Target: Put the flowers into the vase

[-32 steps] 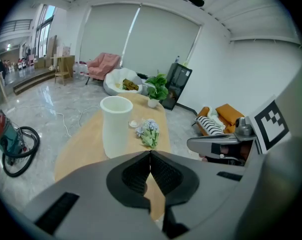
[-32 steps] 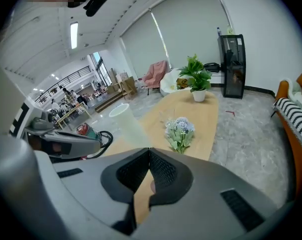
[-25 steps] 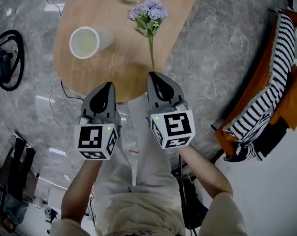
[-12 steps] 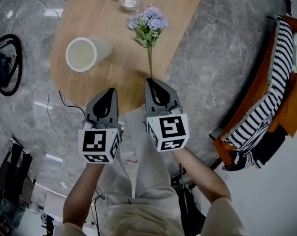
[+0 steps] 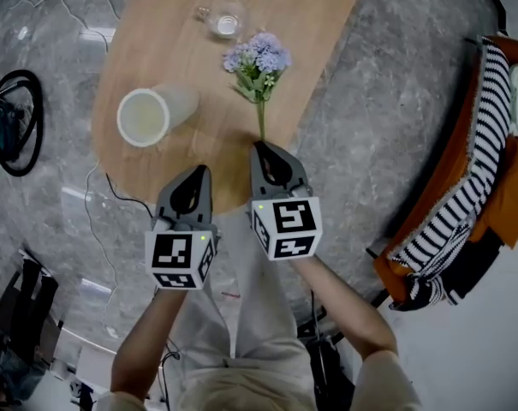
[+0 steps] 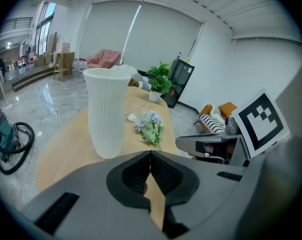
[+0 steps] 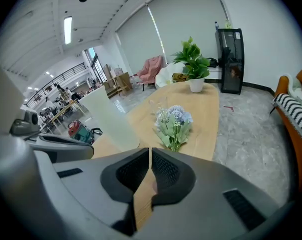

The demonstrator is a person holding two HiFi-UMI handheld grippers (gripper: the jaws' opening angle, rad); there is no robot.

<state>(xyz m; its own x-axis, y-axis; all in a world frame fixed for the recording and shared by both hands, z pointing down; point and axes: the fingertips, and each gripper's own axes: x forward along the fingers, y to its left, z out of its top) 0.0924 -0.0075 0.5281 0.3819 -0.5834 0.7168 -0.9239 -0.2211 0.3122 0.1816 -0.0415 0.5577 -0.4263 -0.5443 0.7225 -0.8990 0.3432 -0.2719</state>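
Standing by the table's (image 5: pixel 314 24) left edge, the vase (image 5: pixel 145 116) is empty; flowers (image 5: pixel 259 62) lie just beyond the right tool (image 5: pixel 261 146), jaws together.

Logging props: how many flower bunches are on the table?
1. The flower bunch lies on the table, just beyond the right gripper, right of the vase. None appears hidden.

Table (image 5: pixel 303 24) with vase (image 5: pixel 147 116), flowers (image 5: pixel 259 62), glass (image 5: pixel 226 21)

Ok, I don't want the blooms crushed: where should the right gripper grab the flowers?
Probably the bare stem below the leaves, coming from the near table edge. The flowers lie flat, stem end pointing at the right gripper, whose shut jaws must open first.
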